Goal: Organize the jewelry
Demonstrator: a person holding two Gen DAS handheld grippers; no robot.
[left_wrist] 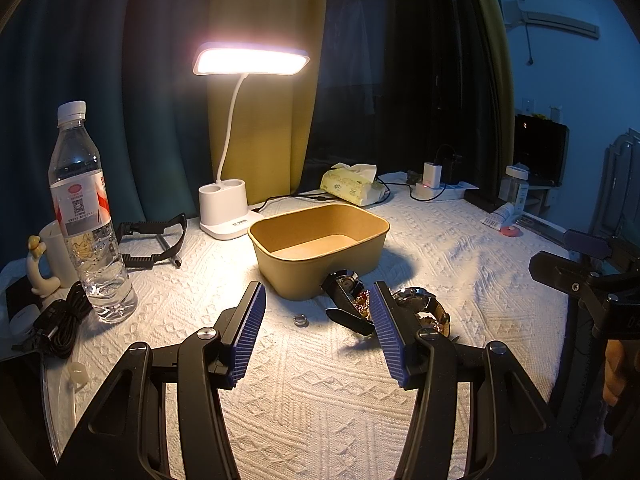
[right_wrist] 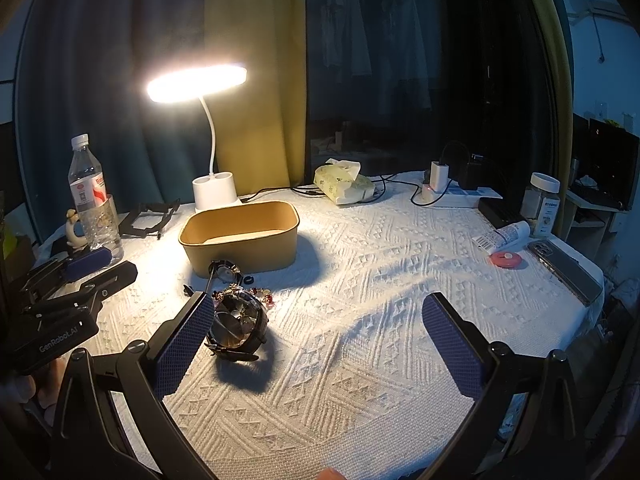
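A: Are the claws holding anything?
B: No. The left gripper (left_wrist: 318,334) and right gripper (right_wrist: 320,344) both gape, empty.
A: And the jewelry?
B: Watches (right_wrist: 236,324) and a beaded bracelet (right_wrist: 262,295) lie heaped just before the paper box (right_wrist: 240,236).

Matt brown paper tub (left_wrist: 320,240), rough woven white tablecloth (right_wrist: 360,280), glossy metal watch (right_wrist: 236,324) (clear plastic bottle (left_wrist: 86,216))
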